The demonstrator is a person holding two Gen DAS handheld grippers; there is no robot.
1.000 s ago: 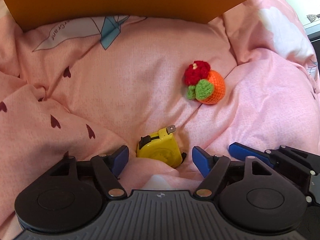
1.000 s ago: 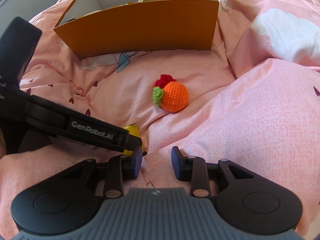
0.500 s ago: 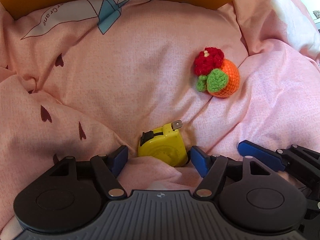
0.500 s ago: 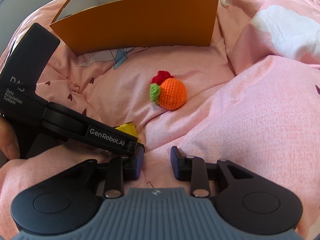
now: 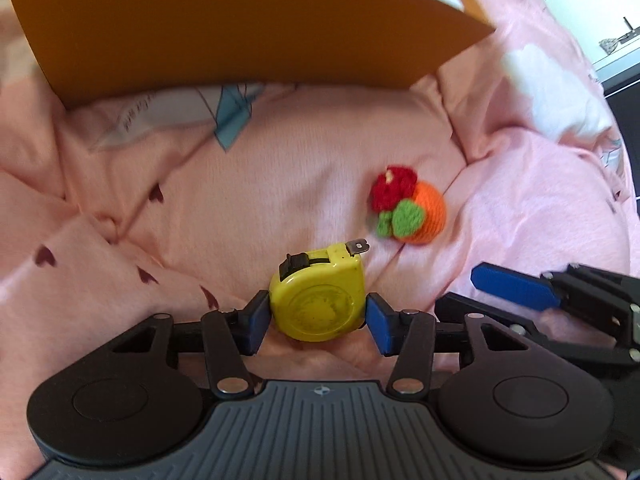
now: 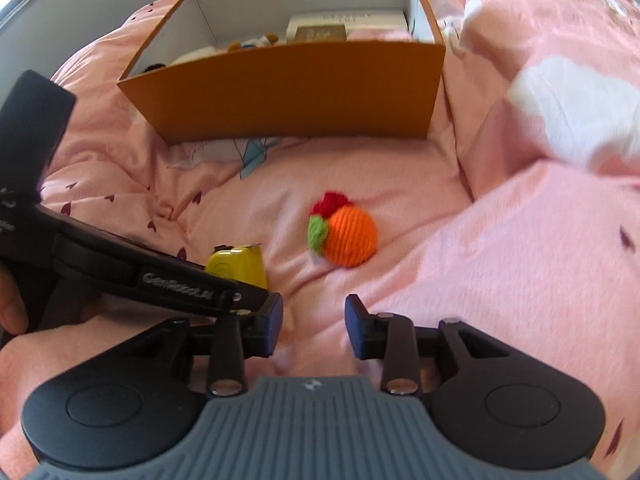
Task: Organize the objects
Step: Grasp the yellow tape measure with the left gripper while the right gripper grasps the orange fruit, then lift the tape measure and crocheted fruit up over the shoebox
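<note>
My left gripper (image 5: 314, 320) has its blue pads pressed on both sides of a yellow tape measure (image 5: 316, 304), and its jaws are closing. The tape measure (image 6: 236, 266) shows beside the left gripper's arm in the right wrist view, raised a little off the pink duvet (image 5: 280, 184). A crocheted orange with a red flower and green leaves (image 5: 416, 212) lies on the duvet just beyond it, to the right. My right gripper (image 6: 314, 328) hovers over the bedding in front of the crocheted orange (image 6: 348, 236); its jaws are opening with nothing between them.
An open orange cardboard box (image 6: 300, 92) stands on the bed behind both objects. It holds a white carton (image 6: 344, 26) and some small soft items. Raised duvet folds (image 6: 540, 240) bulge on the right. A hand (image 6: 10, 304) holds the left gripper.
The left jaws have come together onto the tape measure and it has lifted slightly from the bedding. The right view has tilted up, showing the inside of the box.
</note>
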